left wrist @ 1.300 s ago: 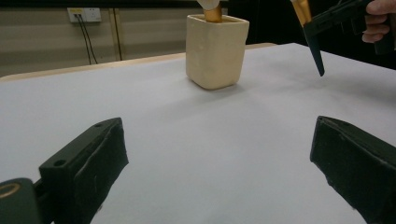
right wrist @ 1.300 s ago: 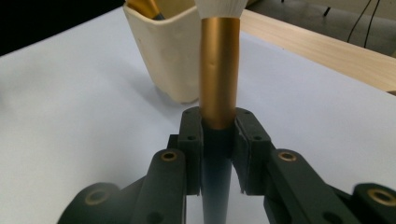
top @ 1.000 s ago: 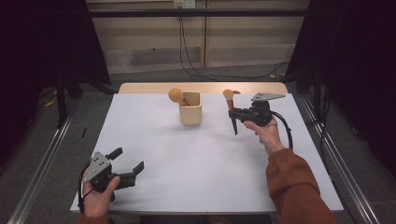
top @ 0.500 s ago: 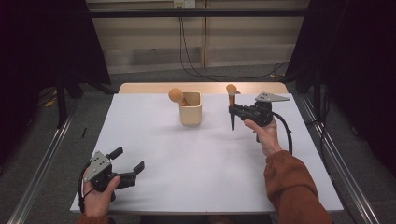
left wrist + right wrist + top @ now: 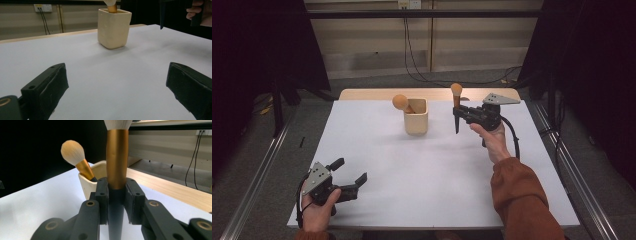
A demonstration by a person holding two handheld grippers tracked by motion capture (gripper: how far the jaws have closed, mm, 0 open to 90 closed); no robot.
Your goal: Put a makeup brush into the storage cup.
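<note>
1. We see a plain white table with a pale wood far edge.
2. The cup is cream.
3. Both brushes have gold ferrules, pale orange-tinted bristles and dark handles.
4. Each hand-held gripper is black.
5. One sleeve is rust-orange.

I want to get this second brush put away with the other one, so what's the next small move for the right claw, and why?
Probably carry the right claw leftward until it sits over the cream cup. It is shut on a makeup brush, held upright with bristles up, off to the cup's right and lifted clear of the table. The cup already holds one brush leaning left, leaving room on the near side.
</note>
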